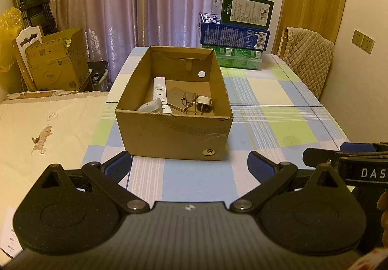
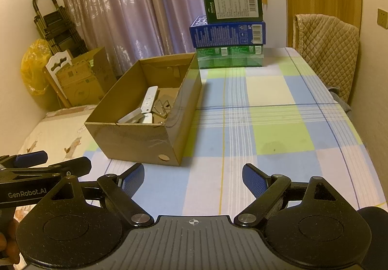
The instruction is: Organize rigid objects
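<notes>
An open cardboard box (image 1: 169, 134) (image 2: 135, 141) stands on the checked tablecloth. Inside lie a white remote (image 1: 159, 88) (image 2: 149, 97), a second white device (image 1: 150, 106) (image 2: 132, 116), a flat grey card (image 1: 176, 97), a wire clip (image 1: 189, 102) and a white plug adapter (image 1: 204, 101). My left gripper (image 1: 190, 164) hangs open just in front of the box's near wall, nothing between its blue pads. My right gripper (image 2: 192, 176) is open over bare cloth, to the right of the box, holding nothing.
A stack of green, blue and dark boxes (image 1: 238, 34) (image 2: 230, 32) stands at the table's far end. A chair with a quilted cover (image 1: 308, 56) (image 2: 326, 49) is at the right edge. A bed (image 1: 41, 129) lies to the left, with cartons (image 1: 55, 61) beyond.
</notes>
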`<state>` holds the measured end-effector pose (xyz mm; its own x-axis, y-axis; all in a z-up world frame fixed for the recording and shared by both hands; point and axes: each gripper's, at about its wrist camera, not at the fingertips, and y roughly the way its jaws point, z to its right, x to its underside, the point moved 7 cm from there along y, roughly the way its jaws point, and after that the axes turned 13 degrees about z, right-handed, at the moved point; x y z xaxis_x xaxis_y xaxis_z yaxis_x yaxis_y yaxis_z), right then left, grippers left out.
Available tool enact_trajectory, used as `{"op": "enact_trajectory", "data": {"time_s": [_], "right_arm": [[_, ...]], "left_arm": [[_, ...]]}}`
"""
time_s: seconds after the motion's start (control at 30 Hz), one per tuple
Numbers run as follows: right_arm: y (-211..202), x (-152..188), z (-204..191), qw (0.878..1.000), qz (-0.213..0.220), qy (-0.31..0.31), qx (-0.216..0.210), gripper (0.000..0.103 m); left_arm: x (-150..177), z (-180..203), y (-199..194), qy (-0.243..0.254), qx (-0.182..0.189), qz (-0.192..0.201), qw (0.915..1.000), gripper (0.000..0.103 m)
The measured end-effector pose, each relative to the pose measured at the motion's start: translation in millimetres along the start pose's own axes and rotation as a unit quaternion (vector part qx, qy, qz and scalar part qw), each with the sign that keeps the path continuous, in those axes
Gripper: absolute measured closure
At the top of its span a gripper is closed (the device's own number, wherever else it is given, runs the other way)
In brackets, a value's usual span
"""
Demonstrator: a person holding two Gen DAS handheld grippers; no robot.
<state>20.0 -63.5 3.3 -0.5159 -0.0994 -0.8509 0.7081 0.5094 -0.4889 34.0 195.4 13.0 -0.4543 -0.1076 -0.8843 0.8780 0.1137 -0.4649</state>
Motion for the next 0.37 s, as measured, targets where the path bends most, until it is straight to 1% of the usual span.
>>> {"op": "enact_trajectory", "data": {"time_s": [0.23,0.37], "right_arm": [[1.1,2.1,-0.4,1.000,-0.003,0.002,-0.001,0.018],[2.3,3.1,0.7,1.000,-0.005,0.003,-0.001,0.018]], "left_arm": [[2.3,-0.1,2.6,-0.006,0.001,-0.004,1.0000,0.002],[2.5,-1.3,2.5,-0.009,0.002,0.001,1.0000,0.002]]}}
